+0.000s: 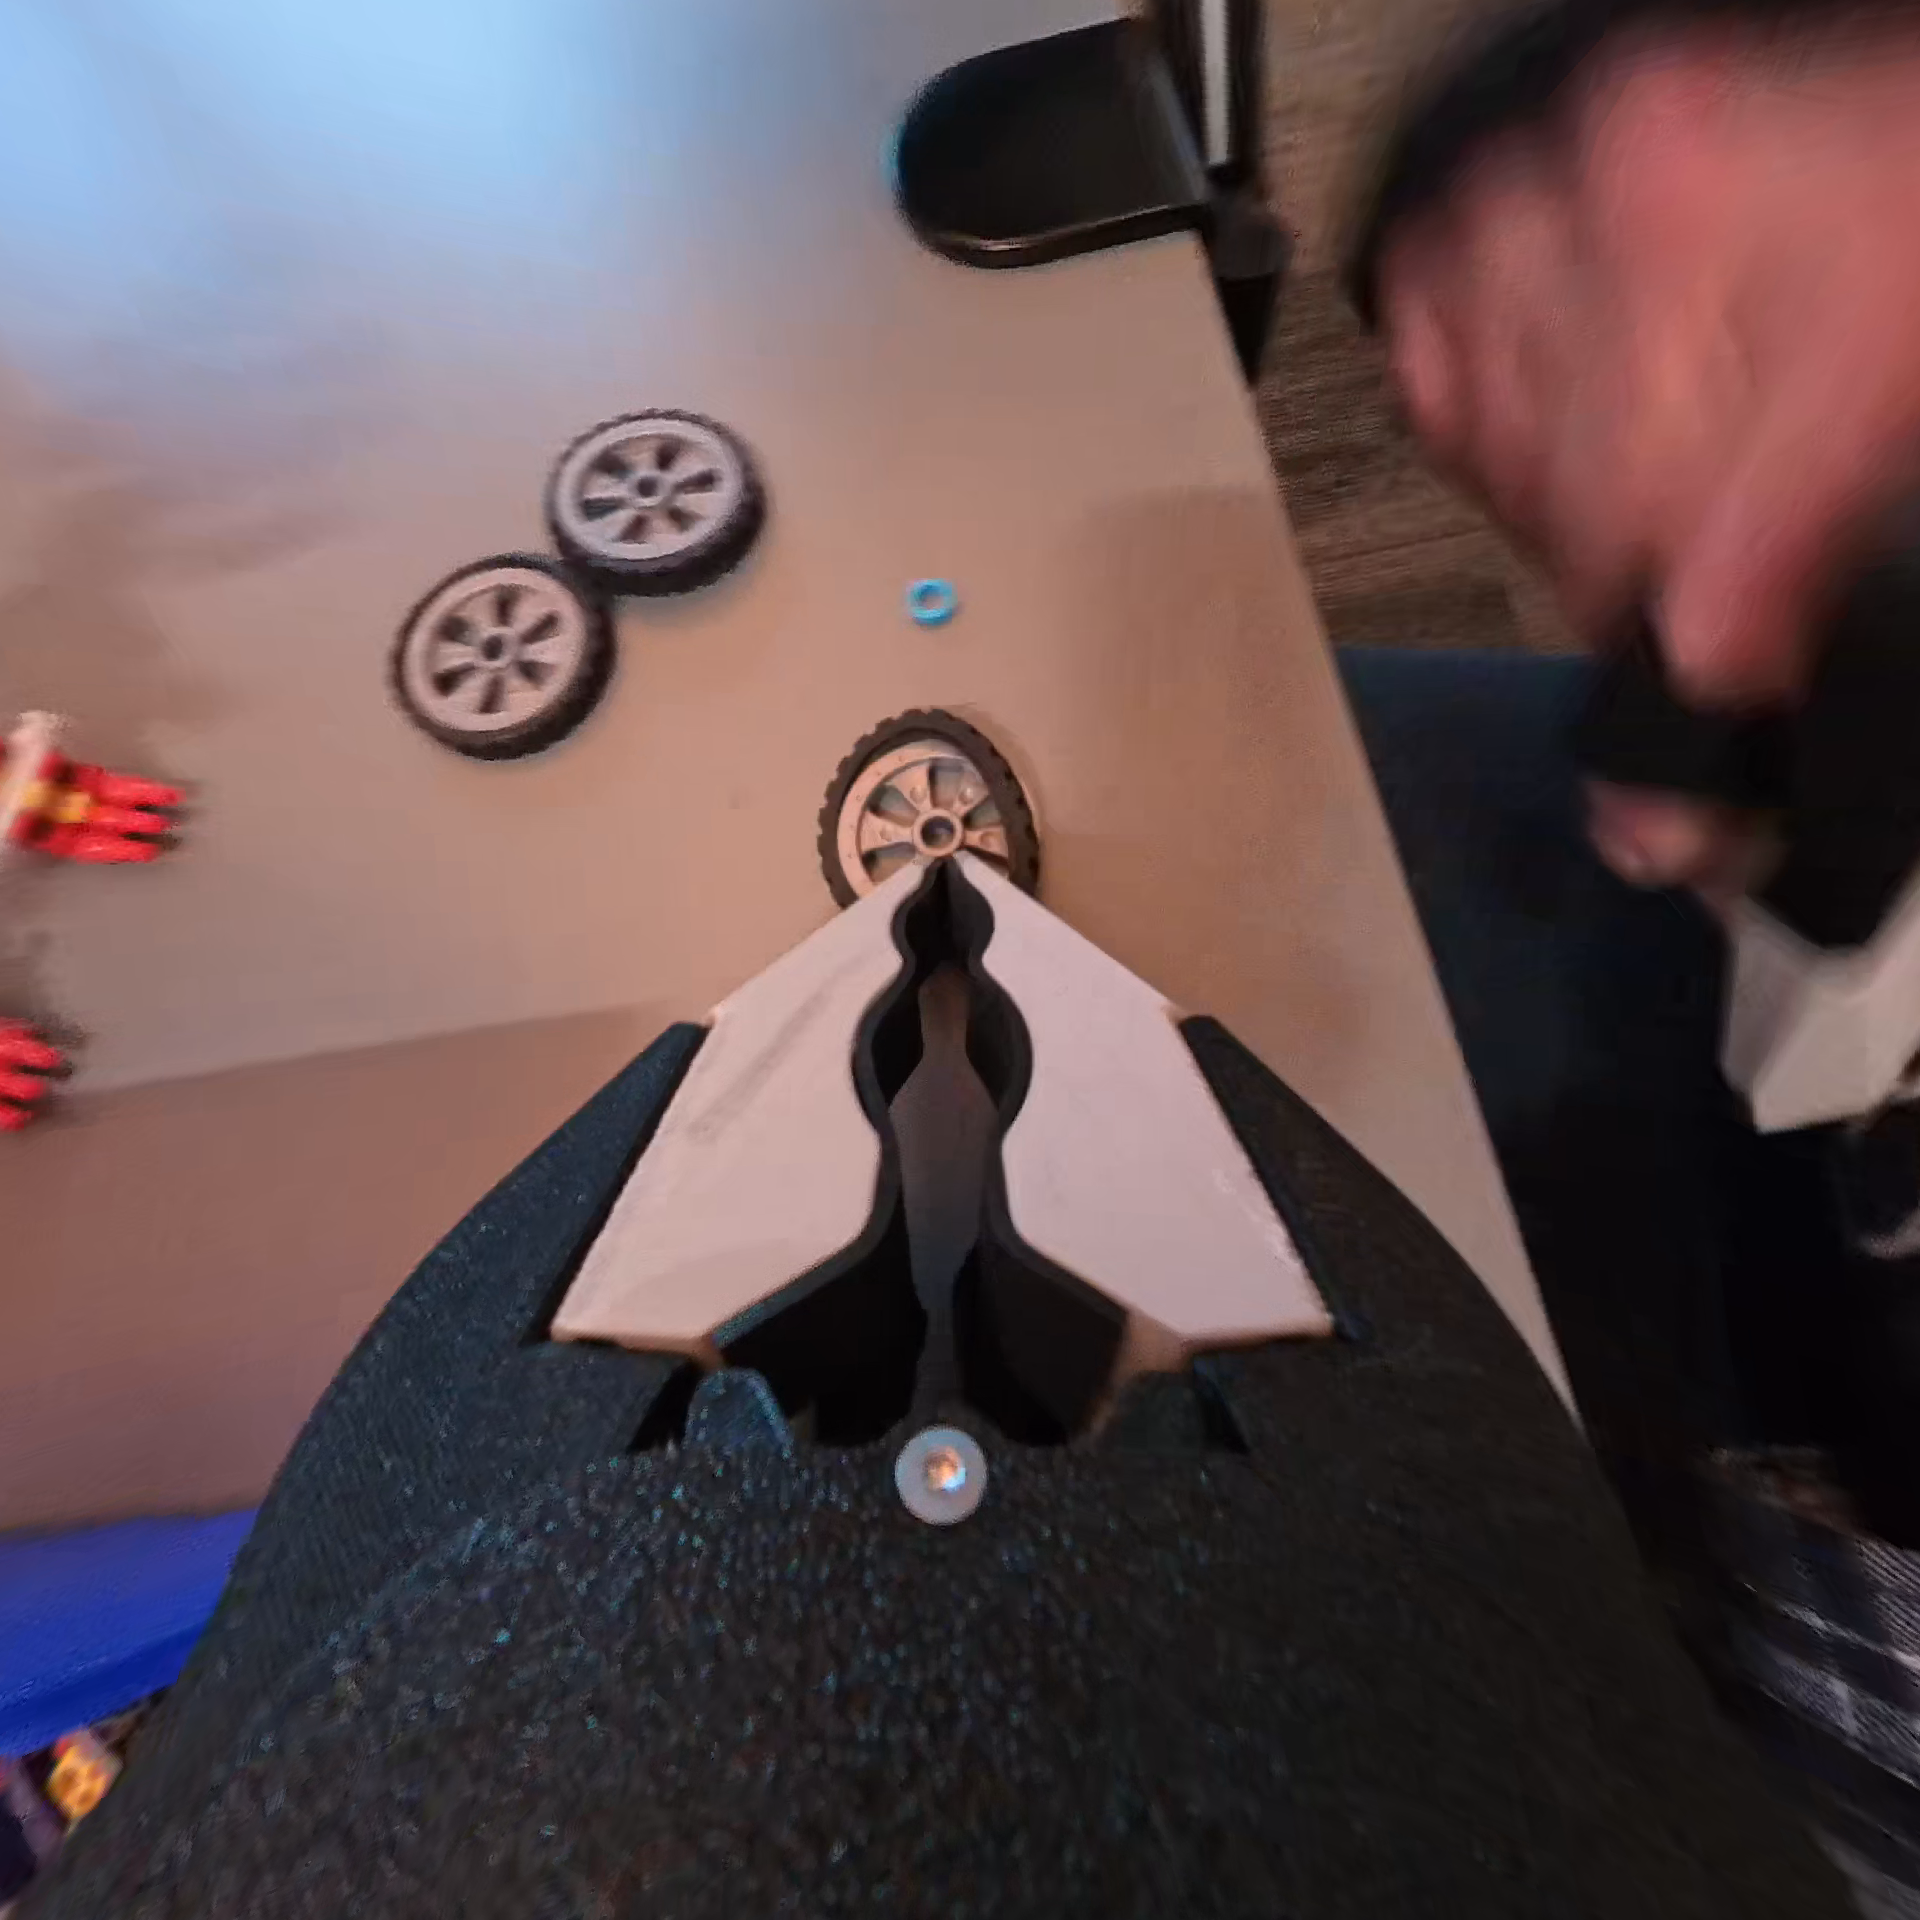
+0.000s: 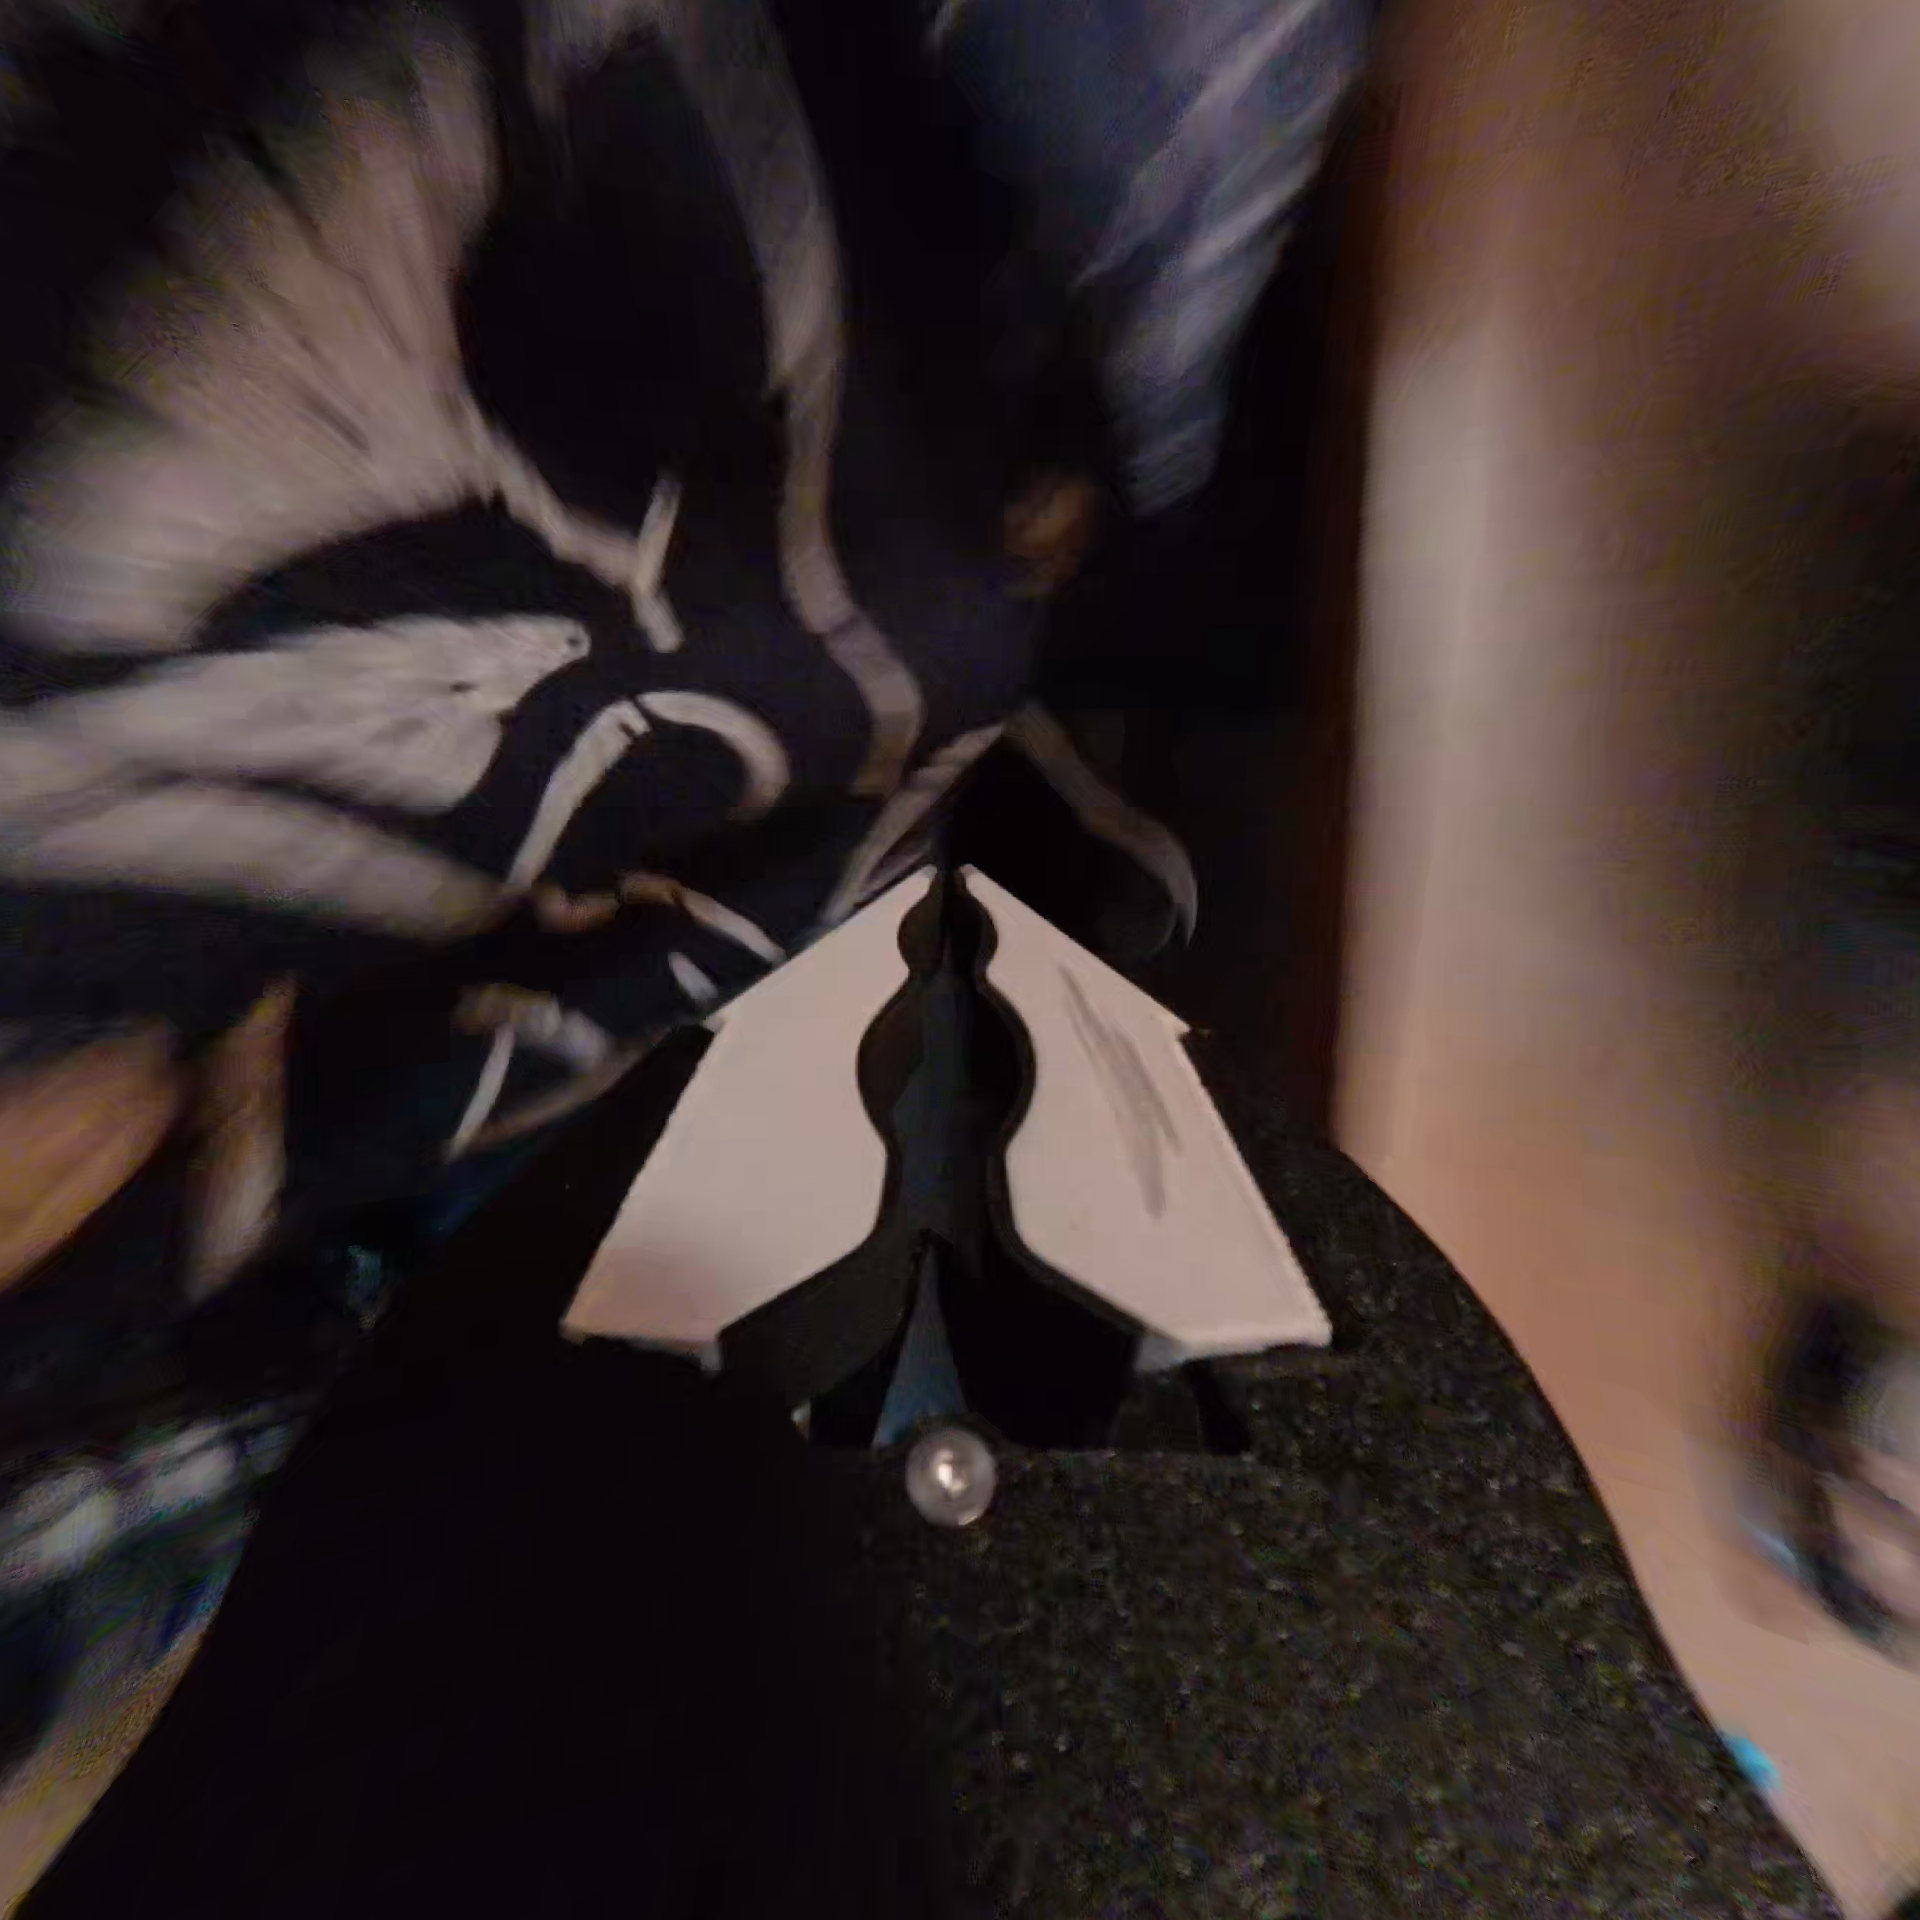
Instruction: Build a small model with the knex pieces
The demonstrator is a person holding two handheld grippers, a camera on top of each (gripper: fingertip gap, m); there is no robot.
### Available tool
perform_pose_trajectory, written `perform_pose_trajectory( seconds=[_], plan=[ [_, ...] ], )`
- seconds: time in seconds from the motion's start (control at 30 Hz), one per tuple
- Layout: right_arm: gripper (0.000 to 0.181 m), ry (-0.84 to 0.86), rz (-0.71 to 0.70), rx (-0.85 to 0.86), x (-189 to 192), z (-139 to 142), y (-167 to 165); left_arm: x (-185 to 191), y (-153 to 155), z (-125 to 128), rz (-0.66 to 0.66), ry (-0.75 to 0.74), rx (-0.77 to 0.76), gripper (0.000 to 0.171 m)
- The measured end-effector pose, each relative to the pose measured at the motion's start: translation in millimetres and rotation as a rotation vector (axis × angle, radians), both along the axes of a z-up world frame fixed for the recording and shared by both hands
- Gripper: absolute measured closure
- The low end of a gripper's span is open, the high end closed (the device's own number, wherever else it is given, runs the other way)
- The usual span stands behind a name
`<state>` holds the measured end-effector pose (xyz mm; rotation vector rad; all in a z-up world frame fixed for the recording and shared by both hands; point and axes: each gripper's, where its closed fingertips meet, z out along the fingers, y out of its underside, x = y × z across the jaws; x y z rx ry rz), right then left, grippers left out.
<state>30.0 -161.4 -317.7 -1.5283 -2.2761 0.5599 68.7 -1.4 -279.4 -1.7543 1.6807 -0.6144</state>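
The left tongs [image 1: 943,871], closed, pinch one wheel [image 1: 928,805] above the table [image 1: 1039,468], two more wheels [image 1: 655,501] and one blue ring [image 1: 922,602] lying beyond, while the closed, empty right tongs [image 2: 945,878] face patterned cloth [image 2: 416,675].

Three wheels [image 1: 649,503], one blue ring [image 1: 921,603], two red pieces [image 1: 88,810].

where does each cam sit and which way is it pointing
Left wrist view: sits on the left gripper, looking down along its shut fingers at a table with three toy wheels; the nearest wheel lies at the tips. A blurred hand shows on the right.
Right wrist view: sits on the right gripper, fingers shut, facing dark patterned fabric.
Shared: the pale table surface, blurred in the right view.
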Motion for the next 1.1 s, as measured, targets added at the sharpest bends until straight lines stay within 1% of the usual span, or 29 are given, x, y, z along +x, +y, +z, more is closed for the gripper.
perform_pose_trajectory(
  seconds=[0.03,0.07,0.1,0.13,0.2,0.27,0.3,0.37,0.47,0.5,0.53,0.6,0.67,0.73,0.8,0.87,1.1],
  plan=[
    [0.181,-0.119,0.032,0.120,10,-31,1,1,2,0,-0.001,-0.002,-0.025,0.171],
    [0.181,-0.200,0.046,0.190,18,-59,-3,1,2,0,0.000,-0.005,-0.069,0.171],
    [0.181,-0.138,-0.016,0.127,13,-59,-9,1,2,0,-0.004,-0.003,-0.070,0.171],
    [0.181,-0.073,-0.088,0.125,8,-43,-1,1,2,0,-0.002,-0.004,-0.068,0.171],
    [0.181,0.003,-0.191,0.178,10,-9,26,1,2,0,0.001,-0.003,-0.084,0.171],
    [0.181,0.040,-0.285,0.232,23,15,54,1,2,0,0.001,-0.004,-0.093,0.171],
    [0.181,0.083,-0.322,0.220,25,27,61,1,2,0,0.001,-0.005,-0.105,0.171],
    [0.181,0.163,-0.374,0.182,30,46,68,2,2,0,0.004,-0.005,-0.100,0.171],
    [0.181,0.250,-0.511,0.164,41,70,92,1,2,1,0.030,-0.006,-0.082,0.171],
    [0.181,0.266,-0.556,0.160,44,74,100,2,2,1,0.045,-0.005,-0.083,0.171],
    [0.180,0.260,-0.604,0.185,50,74,110,3,0,1,0.055,-0.006,-0.099,0.171],
    [0.165,0.235,-0.659,0.209,57,69,124,5,-7,1,0.050,-0.002,-0.100,0.171],
    [0.165,0.203,-0.769,0.191,65,61,140,7,-7,1,0.074,-0.001,-0.091,0.171],
    [0.163,0.206,-0.888,0.099,68,55,151,8,-7,1,0.107,0.001,-0.079,0.171],
    [0.164,0.248,-0.962,0.003,64,53,155,8,-7,1,0.150,0.002,-0.069,0.171],
    [0.164,0.244,-1.000,-0.033,63,48,157,7,-6,1,0.187,0.009,-0.028,0.171],
    [0.164,0.290,-1.079,-0.174,60,47,160,4,-5,2,0.261,0.049,0.078,0.171]
  ],
)
